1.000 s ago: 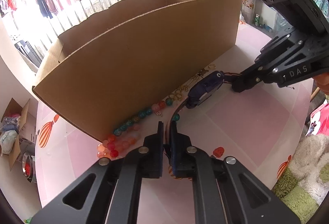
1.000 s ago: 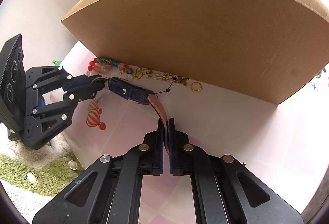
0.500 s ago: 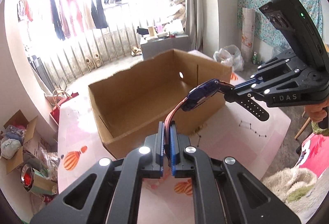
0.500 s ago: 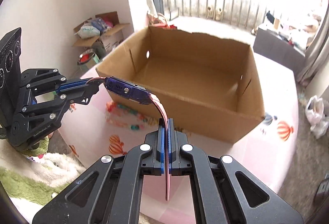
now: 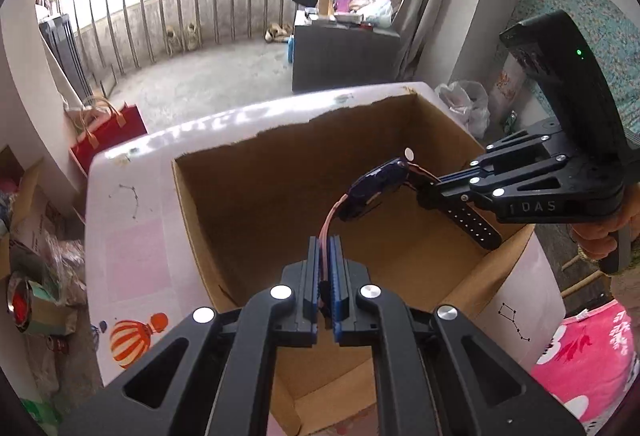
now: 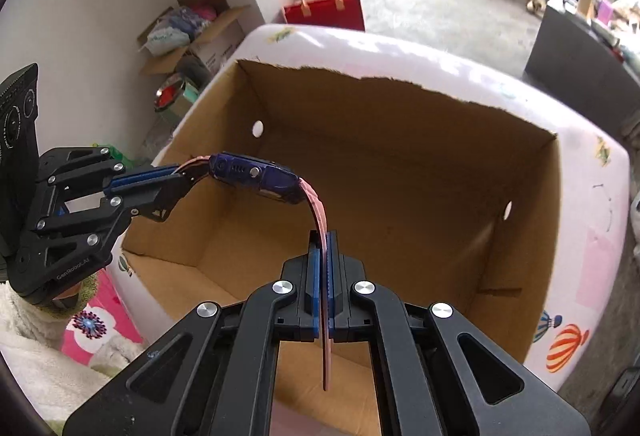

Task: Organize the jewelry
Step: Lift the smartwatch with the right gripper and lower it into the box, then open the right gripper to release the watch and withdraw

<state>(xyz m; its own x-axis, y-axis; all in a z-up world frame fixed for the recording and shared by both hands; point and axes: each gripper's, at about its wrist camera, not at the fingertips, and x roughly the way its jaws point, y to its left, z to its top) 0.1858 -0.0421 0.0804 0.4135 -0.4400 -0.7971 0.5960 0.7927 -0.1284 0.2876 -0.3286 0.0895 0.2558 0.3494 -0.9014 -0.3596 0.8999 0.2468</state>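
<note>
Both claws are clamped tight on one watch [image 6: 256,176]: left gripper [image 5: 325,268] pinches one pink strap end, right gripper [image 6: 323,268] the other. Its blue case hangs between them, above the open cardboard box [image 6: 400,108] on the pink table [image 5: 132,236].

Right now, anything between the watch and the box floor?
Nothing visible. The watch hangs over the open box, each strap end clamped in a shut tool: left tool, right tool. The box floor under it shows bare cardboard, no flap or other item across the opening.
</note>
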